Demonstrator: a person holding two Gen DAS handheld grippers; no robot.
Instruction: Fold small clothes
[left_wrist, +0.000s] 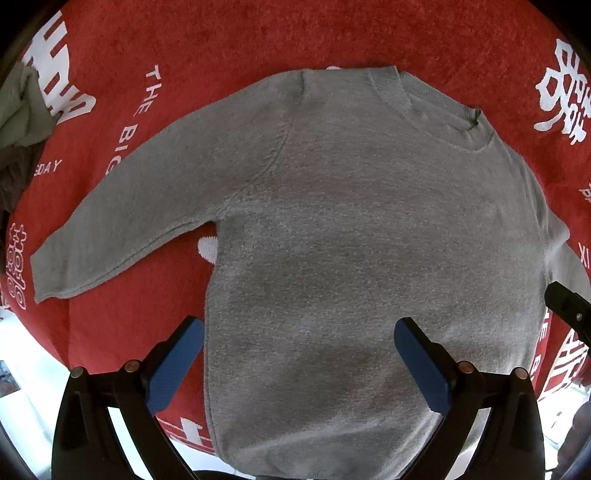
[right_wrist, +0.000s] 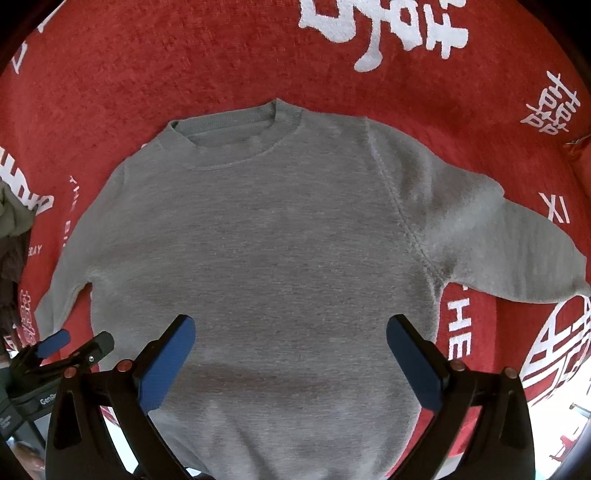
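Left gripper (left_wrist: 299, 354) wide open, empty, hovering over sweater's lower left side; left sleeve (left_wrist: 122, 225) spread out well to its left. Grey sweater (left_wrist: 369, 240) flat on red blanket (left_wrist: 221, 44), collar (left_wrist: 436, 110) far, hem near, long axis running straight away from both claws. Right gripper (right_wrist: 290, 352) also wide, empty, over lower right body; right sleeve (right_wrist: 517, 251) nearer it. Judged: sleeve folds next, each claw taking its own side

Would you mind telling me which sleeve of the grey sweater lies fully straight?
The left sleeve: it stretches out flat and straight, while the right sleeve looks bent partway along.
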